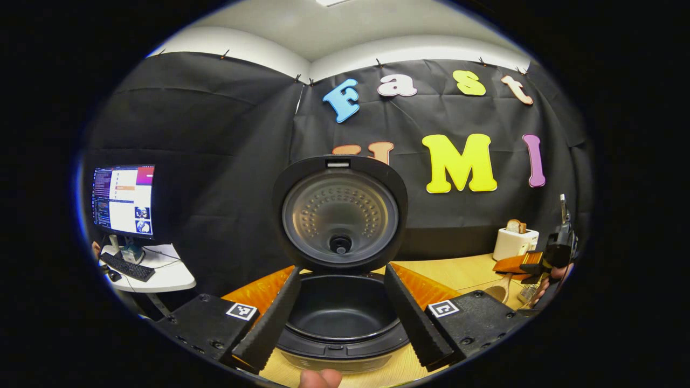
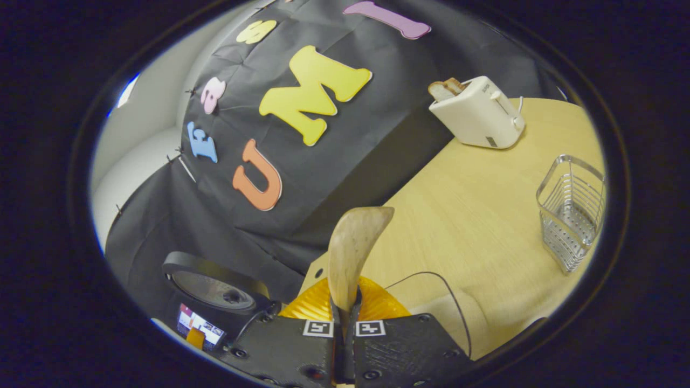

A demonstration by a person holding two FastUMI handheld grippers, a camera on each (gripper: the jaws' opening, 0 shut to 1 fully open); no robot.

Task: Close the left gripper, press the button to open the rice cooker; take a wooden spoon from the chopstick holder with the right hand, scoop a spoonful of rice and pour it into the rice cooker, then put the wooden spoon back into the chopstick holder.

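A white toaster point(image 2: 477, 114) with a bread slice point(image 2: 445, 88) in it (at the table's point(image 2: 474, 215) back) stands far ahead of the right tongs; a monitor point(image 1: 124, 200) and keyboard point(image 1: 128, 267) sit left of the left tongs.

My left gripper point(image 1: 339, 323) has its fingers spread to either side of the open rice cooker point(image 1: 342, 318); its raised lid point(image 1: 340, 215) blocks the far side. From my right gripper point(image 2: 345, 318), bare table point(image 2: 474, 215) lies between the toaster point(image 2: 480, 116) and wire chopstick holder point(image 2: 572, 213).
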